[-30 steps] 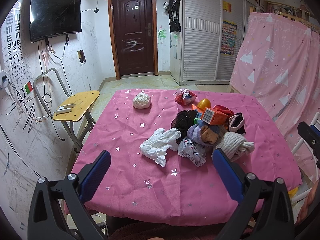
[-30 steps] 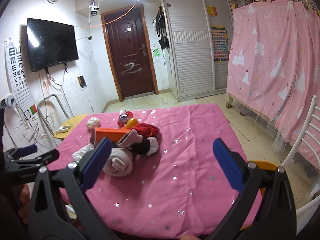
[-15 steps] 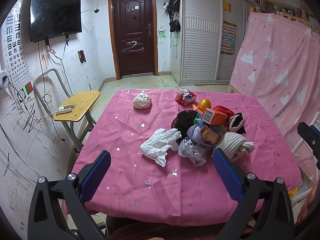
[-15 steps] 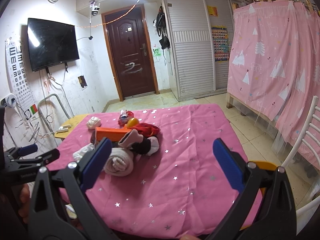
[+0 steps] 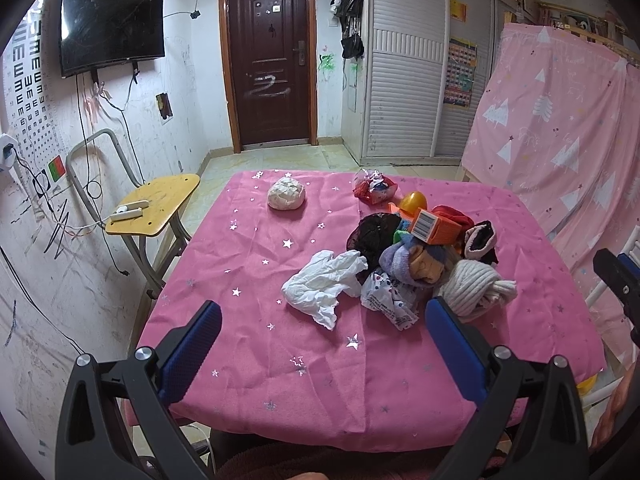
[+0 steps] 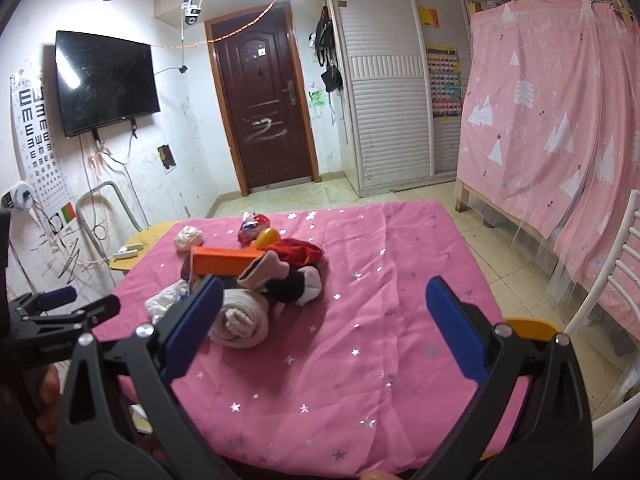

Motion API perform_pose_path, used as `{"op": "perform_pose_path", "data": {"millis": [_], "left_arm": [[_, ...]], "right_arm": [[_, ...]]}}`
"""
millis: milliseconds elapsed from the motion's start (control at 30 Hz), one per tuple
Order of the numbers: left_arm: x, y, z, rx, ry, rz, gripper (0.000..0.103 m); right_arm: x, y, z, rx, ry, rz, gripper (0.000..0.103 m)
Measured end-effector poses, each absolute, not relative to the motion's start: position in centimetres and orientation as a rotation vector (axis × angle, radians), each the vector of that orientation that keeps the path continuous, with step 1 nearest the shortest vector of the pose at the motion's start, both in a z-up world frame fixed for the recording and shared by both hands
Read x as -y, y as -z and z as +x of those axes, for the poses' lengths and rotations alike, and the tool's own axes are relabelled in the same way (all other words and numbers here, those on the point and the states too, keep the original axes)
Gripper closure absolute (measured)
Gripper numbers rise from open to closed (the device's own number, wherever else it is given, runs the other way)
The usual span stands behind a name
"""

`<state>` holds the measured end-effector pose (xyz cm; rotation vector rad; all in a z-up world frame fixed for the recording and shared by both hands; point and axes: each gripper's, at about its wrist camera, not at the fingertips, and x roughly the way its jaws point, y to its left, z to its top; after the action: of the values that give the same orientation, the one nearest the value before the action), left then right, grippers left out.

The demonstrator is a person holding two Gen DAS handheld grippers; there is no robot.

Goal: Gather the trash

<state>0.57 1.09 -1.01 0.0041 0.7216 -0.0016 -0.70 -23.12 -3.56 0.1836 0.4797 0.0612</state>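
On the pink star-print tablecloth [image 5: 256,280] lie a crumpled white tissue [image 5: 324,286], a printed plastic wrapper [image 5: 386,296], a white paper ball [image 5: 286,197], a red snack wrapper [image 5: 374,188] and an orange box [image 5: 434,229] on a heap of socks [image 5: 416,258]. My left gripper [image 5: 320,340] is open and empty above the near table edge, short of the tissue. My right gripper [image 6: 322,326] is open and empty over the table's right half; the orange box [image 6: 224,260] and a rolled white sock [image 6: 240,318] lie left of it.
A yellow folding stool [image 5: 158,208] with a power strip stands left of the table. A yellow ball [image 5: 414,202] lies by the heap. A pink curtain [image 6: 552,128] and a white chair [image 6: 612,280] are at the right. An orange bin rim [image 6: 528,326] shows beyond the table's right edge.
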Motion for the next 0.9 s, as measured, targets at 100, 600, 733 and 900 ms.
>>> {"op": "perform_pose_path", "data": {"millis": [100,600,733,900], "left_arm": [[-2.2,2.1,2.1,-0.760,-0.009,-0.030,0.009],[-3.8,7.6,9.1,-0.862,0.043,-0.018,0.009],[-4.0,9.1,10.7,-0.906,0.049,-0.036,0.028],[-3.9,9.3,10.5,-0.883,0.033,-0.044,0.067]], "right_arm": [[22.0,4.6,0.3,-0.516,-0.119,0.185,0.006],[16.5,9.4,6.1,-0.695,-0.320,0.193,0.006],[16.0,10.5,7.2,-0.735,-0.322,0.205,0.019],[15.7,11.7,8.2,-0.794,-0.350,0.221,0.037]]}}
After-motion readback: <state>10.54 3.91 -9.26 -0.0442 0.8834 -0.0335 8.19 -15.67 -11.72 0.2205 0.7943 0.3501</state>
